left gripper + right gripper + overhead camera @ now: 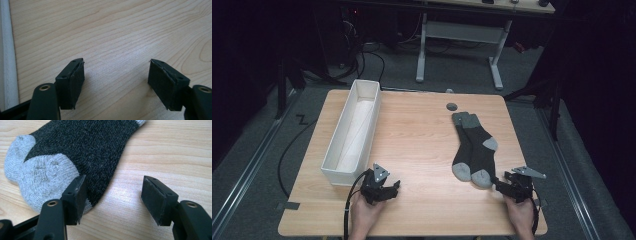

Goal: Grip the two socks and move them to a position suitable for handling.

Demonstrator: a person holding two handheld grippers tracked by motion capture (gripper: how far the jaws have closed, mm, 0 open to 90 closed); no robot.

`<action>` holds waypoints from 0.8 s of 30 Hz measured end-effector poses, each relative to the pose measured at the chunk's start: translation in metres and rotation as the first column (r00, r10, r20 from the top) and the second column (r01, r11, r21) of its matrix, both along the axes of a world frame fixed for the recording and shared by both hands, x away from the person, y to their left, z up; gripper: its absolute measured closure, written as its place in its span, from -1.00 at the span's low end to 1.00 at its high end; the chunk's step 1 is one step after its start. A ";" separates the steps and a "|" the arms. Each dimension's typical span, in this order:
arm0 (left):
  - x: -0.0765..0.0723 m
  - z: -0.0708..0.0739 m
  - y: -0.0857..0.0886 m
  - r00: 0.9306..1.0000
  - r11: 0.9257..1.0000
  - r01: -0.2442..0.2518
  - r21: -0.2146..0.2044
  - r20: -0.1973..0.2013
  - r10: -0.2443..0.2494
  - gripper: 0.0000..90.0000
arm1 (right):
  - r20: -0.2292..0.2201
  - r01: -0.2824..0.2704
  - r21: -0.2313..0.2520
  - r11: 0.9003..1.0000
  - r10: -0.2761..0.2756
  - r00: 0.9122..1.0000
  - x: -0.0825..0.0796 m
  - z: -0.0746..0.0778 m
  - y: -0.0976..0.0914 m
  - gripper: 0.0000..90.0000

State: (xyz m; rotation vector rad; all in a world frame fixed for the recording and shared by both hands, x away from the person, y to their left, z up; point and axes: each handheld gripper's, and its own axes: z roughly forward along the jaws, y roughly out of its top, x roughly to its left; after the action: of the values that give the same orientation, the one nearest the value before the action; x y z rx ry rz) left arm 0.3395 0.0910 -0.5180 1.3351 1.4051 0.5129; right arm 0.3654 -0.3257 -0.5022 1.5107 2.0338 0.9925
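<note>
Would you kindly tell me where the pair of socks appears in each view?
High view: the socks lie right of centre, toes toward the right tongs.
Left gripper view: not in it; bare table and the white box's edge.
Right gripper view: upper left, grey toes by the left jaw.
Shared landmark: the light wood tabletop.

My high view looks forward and down over the whole tabletop; both gripper views skim that tabletop close up, the right sharing the socks.

no legible text, label, brand, number or sign in any view; table, socks, white box and gripper bodies all unmarked.
</note>
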 end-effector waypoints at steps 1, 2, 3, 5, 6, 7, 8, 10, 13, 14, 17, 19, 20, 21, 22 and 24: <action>0.000 0.000 0.000 1.000 1.000 0.000 0.000 0.000 0.000 -0.34 | 0.000 0.000 0.000 1.000 0.000 1.000 0.000 0.000 0.000 -0.16; 0.000 0.000 0.000 1.000 1.000 0.000 0.000 0.000 0.000 -0.34 | 0.000 0.000 -0.001 1.000 0.000 1.000 0.000 0.000 0.000 -0.16; 0.000 0.000 0.000 1.000 1.000 0.000 0.000 0.000 0.000 -0.34 | 0.000 0.000 -0.003 1.000 0.000 1.000 0.000 0.000 0.000 -0.16; 0.000 0.000 0.000 1.000 1.000 0.000 0.000 0.000 0.000 -0.34 | 0.001 -0.002 -0.007 1.000 0.002 1.000 0.000 0.000 0.000 -0.16; 0.000 0.000 0.000 1.000 1.000 0.000 0.000 0.000 0.000 -0.34 | 0.002 -0.006 -0.011 1.000 0.006 1.000 0.000 0.000 0.000 -0.15; 0.000 0.000 0.000 1.000 1.000 0.000 0.000 0.000 0.000 -0.34 | 0.001 -0.002 -0.011 1.000 0.002 1.000 0.000 0.000 0.001 -0.15; 0.000 0.000 0.000 1.000 1.000 0.000 0.000 0.000 0.000 -0.34 | 0.002 -0.001 -0.017 1.000 0.001 1.000 0.000 0.000 0.002 -0.15; 0.000 0.000 0.000 1.000 1.000 0.000 0.000 -0.001 0.000 -0.34 | 0.003 -0.002 -0.028 1.000 0.003 1.000 0.000 0.000 0.003 -0.14; 0.000 0.000 0.000 1.000 1.000 0.000 0.000 -0.001 0.000 -0.34 | 0.003 -0.008 -0.024 1.000 0.008 1.000 0.000 0.000 0.002 -0.12; 0.000 0.000 0.000 1.000 1.000 0.000 -0.001 -0.001 0.000 -0.34 | 0.005 -0.012 -0.024 1.000 0.012 1.000 -0.001 0.000 0.002 -0.10; 0.000 0.000 0.000 1.000 1.000 0.000 -0.001 -0.001 0.000 -0.34 | 0.019 -0.024 -0.033 0.999 0.025 1.000 -0.002 0.002 0.003 -0.02; 0.000 0.000 0.000 1.000 1.000 0.000 -0.001 -0.001 0.000 -0.34 | 0.034 -0.026 -0.049 0.998 0.027 0.999 -0.003 0.006 0.004 0.05; 0.000 0.000 0.000 1.000 1.000 0.000 -0.001 -0.001 0.000 -0.34 | 0.045 -0.025 -0.056 0.998 0.028 0.999 -0.003 0.008 0.004 0.06; 0.000 0.000 0.000 1.000 1.000 0.000 -0.001 -0.001 0.000 -0.34 | 0.068 -0.026 -0.063 0.998 0.030 0.997 -0.004 0.012 0.005 0.08; 0.000 0.000 0.000 1.000 1.000 0.000 -0.001 -0.001 0.000 -0.34 | 0.076 -0.029 -0.062 0.998 0.033 0.997 -0.004 0.014 0.005 0.08; 0.000 0.000 0.000 1.000 1.000 0.000 -0.001 -0.001 0.000 -0.34 | 0.092 -0.038 -0.059 0.998 0.043 0.995 -0.003 0.018 0.007 0.08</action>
State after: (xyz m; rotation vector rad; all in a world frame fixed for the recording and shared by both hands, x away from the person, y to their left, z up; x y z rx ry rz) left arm 0.3397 0.0910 -0.5179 1.3347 1.4060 0.5121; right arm 0.3622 -0.3192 -0.4838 1.3734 2.0172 0.9932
